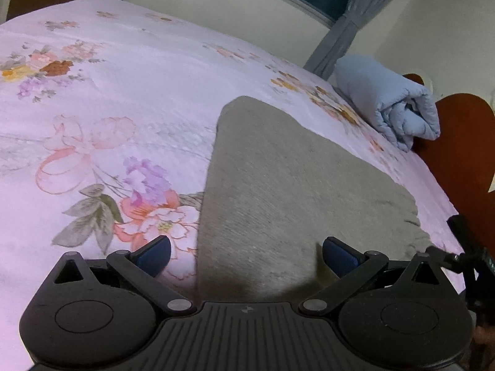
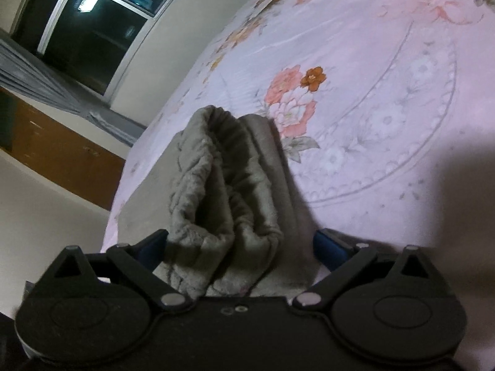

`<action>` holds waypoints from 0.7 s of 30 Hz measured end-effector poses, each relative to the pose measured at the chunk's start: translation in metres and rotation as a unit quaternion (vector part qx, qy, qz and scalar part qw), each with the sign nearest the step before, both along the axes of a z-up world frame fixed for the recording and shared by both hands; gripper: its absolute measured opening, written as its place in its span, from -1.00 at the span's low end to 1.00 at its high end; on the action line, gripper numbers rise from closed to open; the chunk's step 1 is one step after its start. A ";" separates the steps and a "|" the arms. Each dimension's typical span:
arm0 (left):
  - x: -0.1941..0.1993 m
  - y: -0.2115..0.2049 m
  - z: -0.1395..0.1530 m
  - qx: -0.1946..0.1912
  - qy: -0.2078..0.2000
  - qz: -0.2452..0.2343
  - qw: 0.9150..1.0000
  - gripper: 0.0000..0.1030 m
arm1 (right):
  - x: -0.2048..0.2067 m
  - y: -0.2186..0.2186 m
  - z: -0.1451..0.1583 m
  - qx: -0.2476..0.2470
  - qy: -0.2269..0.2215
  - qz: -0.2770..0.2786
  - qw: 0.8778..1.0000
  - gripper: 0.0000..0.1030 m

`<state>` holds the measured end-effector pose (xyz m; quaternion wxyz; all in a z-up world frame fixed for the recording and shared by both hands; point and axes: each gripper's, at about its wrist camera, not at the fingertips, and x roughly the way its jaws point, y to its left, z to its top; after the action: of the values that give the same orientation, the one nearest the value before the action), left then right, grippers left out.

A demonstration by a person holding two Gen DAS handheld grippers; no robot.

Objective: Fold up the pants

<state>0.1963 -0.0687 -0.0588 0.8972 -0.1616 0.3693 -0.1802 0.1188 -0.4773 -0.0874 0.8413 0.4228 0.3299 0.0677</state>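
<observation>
Grey pants [image 1: 297,191] lie flat on a pink floral bedsheet [image 1: 108,108], folded into a broad slab. My left gripper [image 1: 246,255] is open, its blue pads spread wide over the near end of the pants, holding nothing. In the right wrist view the gathered elastic waistband of the pants [image 2: 222,191] bunches up between the fingers. My right gripper [image 2: 241,247] is open around this waistband; its blue pads [image 2: 331,250] stand apart from the cloth on the right side.
A rolled light-blue quilt [image 1: 389,102] lies at the bed's far right by a red-brown headboard [image 1: 464,142]. A window [image 2: 86,21], grey curtains and a wooden cabinet [image 2: 55,151] stand past the bed's edge. The bedsheet also fills the right wrist view [image 2: 386,92].
</observation>
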 end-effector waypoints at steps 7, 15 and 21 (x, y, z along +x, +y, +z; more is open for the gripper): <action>0.012 -0.008 -0.005 -0.016 0.004 -0.014 1.000 1.00 | 0.026 0.007 -0.002 0.013 -0.010 0.037 0.999 0.90; 0.026 -0.016 -0.012 -0.067 0.029 -0.034 0.997 1.00 | 0.055 0.009 0.000 0.021 -0.003 0.087 0.996 0.89; 0.024 -0.026 -0.012 -0.044 0.023 -0.033 0.998 1.00 | 0.052 0.009 0.002 0.023 -0.009 0.089 0.996 0.86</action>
<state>0.2199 -0.0946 -0.0707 0.8741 -0.1922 0.3869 -0.2222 0.1708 -0.4682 -0.0850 0.8249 0.4107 0.3568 0.1533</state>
